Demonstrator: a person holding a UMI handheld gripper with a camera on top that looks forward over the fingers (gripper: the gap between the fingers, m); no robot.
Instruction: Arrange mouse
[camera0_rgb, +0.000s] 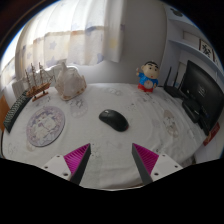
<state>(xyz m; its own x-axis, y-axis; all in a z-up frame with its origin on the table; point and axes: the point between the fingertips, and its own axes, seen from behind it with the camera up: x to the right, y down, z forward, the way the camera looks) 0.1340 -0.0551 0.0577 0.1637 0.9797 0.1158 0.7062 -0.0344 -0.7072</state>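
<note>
Gripper (110, 160) at bottom centre, jaws spread wide, nothing between them; magenta pads (77, 158) face inward. Black mouse (113, 120) sits mid-frame on the pale patterned tablecloth (150, 125), ahead of the fingers, well apart. Round plate (45, 124) at left. Model ship (36, 78) upper left. Cartoon figurine (148, 76) upper right, dark monitor (203, 93) beyond it. No legible writing.

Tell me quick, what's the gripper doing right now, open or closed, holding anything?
Gripper: open, holding nothing; the black mouse lies on the table just ahead of its fingers.
</note>
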